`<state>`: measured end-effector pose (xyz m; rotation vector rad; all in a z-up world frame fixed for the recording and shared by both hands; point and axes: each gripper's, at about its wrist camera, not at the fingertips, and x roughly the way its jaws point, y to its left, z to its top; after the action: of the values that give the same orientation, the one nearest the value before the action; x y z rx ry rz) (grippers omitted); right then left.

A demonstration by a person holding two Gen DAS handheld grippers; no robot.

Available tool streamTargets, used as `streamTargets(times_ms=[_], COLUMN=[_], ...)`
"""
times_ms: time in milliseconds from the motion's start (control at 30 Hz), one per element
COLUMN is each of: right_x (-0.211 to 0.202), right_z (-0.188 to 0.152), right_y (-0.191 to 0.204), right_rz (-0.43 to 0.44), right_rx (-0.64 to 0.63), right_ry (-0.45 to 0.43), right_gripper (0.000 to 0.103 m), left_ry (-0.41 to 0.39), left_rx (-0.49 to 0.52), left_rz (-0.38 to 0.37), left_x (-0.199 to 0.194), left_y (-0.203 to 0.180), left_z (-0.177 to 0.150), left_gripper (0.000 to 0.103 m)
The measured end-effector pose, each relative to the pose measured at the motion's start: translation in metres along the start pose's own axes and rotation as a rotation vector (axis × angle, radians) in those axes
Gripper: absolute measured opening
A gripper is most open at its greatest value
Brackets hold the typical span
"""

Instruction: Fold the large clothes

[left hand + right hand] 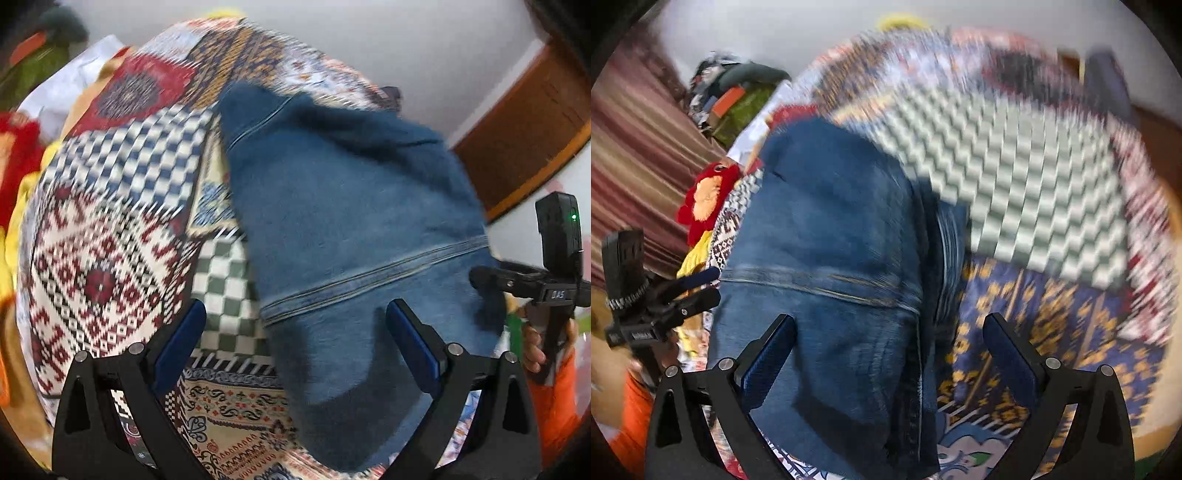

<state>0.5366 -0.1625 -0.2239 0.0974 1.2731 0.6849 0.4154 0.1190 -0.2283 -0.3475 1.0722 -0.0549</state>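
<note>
A pair of blue denim jeans point(354, 229) lies folded on a patchwork-patterned bedspread point(110, 229). My left gripper point(295, 317) is open above the jeans' near left edge, holding nothing. In the right wrist view the jeans point(831, 266) lie left of centre on the bedspread point(1034, 206). My right gripper point(888, 328) is open above the jeans' near right edge, holding nothing. Each gripper shows in the other's view: the right one point(554, 280) at far right, the left one point(698, 288) at far left. Both views are motion-blurred.
A pile of red, yellow, white and green clothes point(26, 122) lies along the bedspread's far side, also in the right wrist view point(709, 199). A wooden door point(528, 129) stands at right. A striped curtain point(631, 166) hangs at left.
</note>
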Motion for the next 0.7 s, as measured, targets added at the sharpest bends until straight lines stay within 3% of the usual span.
streamTargets(times_ms=[100,233,367,600,667,700], right_x=[0.024,0.040,0.052,0.065,0.065,0.064], right_z=[-0.003,-0.001,0.005,0.015,0.016,0.016], right_y=[-0.016,-0.015,-0.015,-0.006,-0.005,-0.005], right_rz=[0.090,0.140,0.148,0.155,0.170,0.174], right_rx=[0.077,0.065,0.081,0.086,0.096,0.098], right_ry=[0.079,0.109,0.118,0.085,0.075,0.066], right_gripper=[0.101,0.102,0.103,0.103,0.103,0.098], left_ry=[0.011,0.057,0.093,0.108,0.106,0.104], left_rx=[-0.048,-0.110,-0.171,-0.210,-0.194,-0.183], left_rz=[-0.060,-0.148,-0.217,-0.270,-0.299,-0.291], left_x=[0.014,0.034,0.052,0.069,0.071,0.072], left_y=[0.006,0.011,0.015,0.014,0.007,0.003], left_z=[-0.001,0.006,0.009,0.020,0.023,0.027], left_gripper=[0.099,0.099,0.101,0.103,0.094,0.094])
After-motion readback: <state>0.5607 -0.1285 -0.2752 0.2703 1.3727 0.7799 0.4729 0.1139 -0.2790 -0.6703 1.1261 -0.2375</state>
